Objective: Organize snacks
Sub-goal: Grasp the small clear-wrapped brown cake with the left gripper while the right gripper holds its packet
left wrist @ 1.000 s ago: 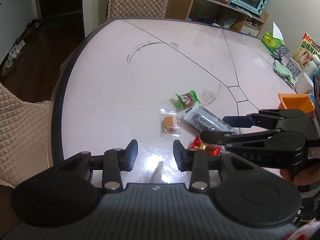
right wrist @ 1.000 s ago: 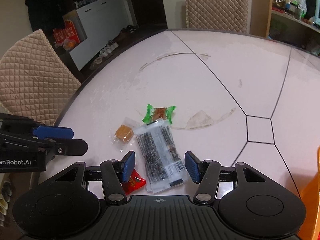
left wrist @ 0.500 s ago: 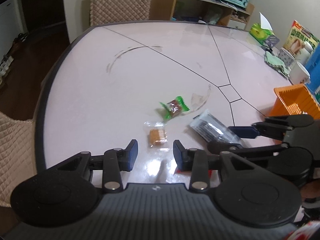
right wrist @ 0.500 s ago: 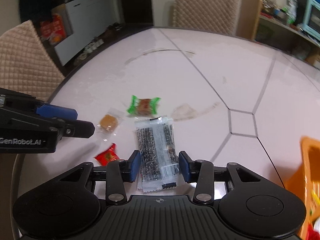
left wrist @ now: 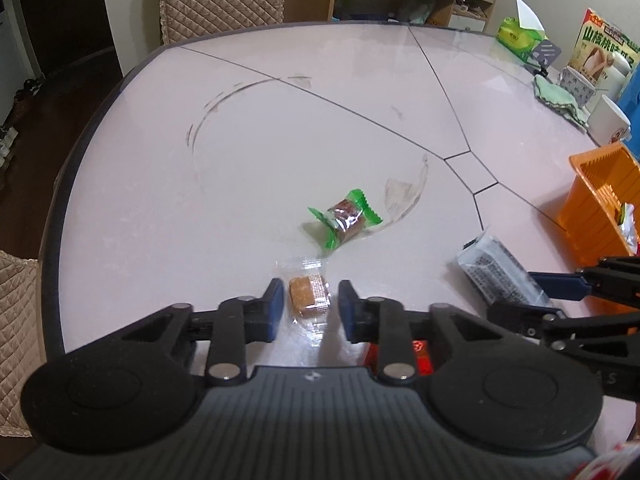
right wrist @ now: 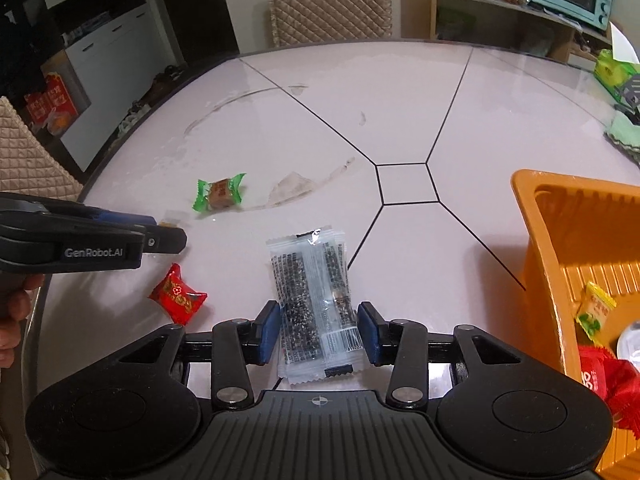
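While the left wrist view looks past its own fingers at the pale table [left wrist: 256, 152], only it shows the orange candy [left wrist: 307, 295] in clear wrap lying between the blue pads; in the right wrist view that candy is all but hidden behind the left gripper [left wrist: 308, 304]. The left jaws are closing, the candy between them with a thin gap on each side, so the pads do not yet press it. Farther in from the near edge lies the green-wrapped candy [left wrist: 345, 216], apart from the rest.

Only the right wrist view shows the whole red candy [right wrist: 178, 295] (a gold flower mark on its wrapper), near the table's near edge; the left view gives just a red glimpse under its own fingers. The same view reads "GenRobot.AI" on the side of the left gripper, with part of a hand [right wrist: 14, 320] behind it.

The right gripper [right wrist: 318, 330] is partly closed on the clear sesame bar packet [right wrist: 312, 292], its pads touching both long sides; a barcode shows, the small print unreadable.

At the right edge stands the orange basket [right wrist: 536, 232], and only the right view looks into it: a yellow-green candy [right wrist: 596, 308] and red wrappers [right wrist: 612, 380]. Toward the far right corner, the left view alone shows a box [left wrist: 604, 48] with Chinese characters, a mug [left wrist: 608, 120] and a green tissue pack [left wrist: 516, 36].
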Action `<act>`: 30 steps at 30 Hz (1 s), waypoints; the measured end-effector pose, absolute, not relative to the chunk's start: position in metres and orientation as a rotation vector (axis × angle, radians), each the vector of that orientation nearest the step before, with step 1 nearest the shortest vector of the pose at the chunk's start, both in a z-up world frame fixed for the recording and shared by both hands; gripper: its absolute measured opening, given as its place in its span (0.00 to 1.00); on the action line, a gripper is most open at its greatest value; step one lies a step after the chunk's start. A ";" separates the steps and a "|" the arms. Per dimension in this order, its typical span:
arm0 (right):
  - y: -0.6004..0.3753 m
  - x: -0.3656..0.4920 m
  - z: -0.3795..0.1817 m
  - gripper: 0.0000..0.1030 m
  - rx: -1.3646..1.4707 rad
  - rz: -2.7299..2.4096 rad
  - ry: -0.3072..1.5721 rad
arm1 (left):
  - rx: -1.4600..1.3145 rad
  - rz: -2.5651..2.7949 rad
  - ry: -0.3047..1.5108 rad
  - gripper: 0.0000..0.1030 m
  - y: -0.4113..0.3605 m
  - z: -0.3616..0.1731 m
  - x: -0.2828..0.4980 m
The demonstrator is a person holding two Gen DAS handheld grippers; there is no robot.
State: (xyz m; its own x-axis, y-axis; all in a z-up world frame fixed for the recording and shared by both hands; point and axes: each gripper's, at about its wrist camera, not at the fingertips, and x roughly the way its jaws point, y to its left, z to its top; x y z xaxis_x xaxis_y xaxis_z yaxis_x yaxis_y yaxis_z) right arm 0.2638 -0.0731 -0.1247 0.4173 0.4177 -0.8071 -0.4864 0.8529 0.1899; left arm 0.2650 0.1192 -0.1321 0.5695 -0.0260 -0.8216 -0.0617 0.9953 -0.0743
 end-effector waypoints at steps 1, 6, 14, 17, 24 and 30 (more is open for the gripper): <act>-0.074 0.263 -0.125 0.41 -0.075 0.566 0.989 | -0.098 0.020 0.963 0.20 0.120 -0.132 0.264; -0.072 0.261 -0.127 0.41 -0.078 0.564 0.988 | -0.096 0.015 0.954 0.19 0.123 -0.133 0.260; -0.077 0.244 -0.125 0.40 -0.074 0.567 1.008 | -0.113 0.043 0.974 0.19 0.133 -0.131 0.228; -0.083 0.231 -0.125 0.40 -0.074 0.574 1.021 | -0.131 0.050 0.992 0.19 0.136 -0.129 0.210; -0.093 0.199 -0.123 0.40 -0.083 0.591 1.052 | -0.133 -0.006 1.027 0.19 0.118 -0.126 0.172; -0.090 0.194 -0.122 0.52 -0.080 0.568 1.054 | -0.130 -0.032 1.025 0.19 0.105 -0.127 0.172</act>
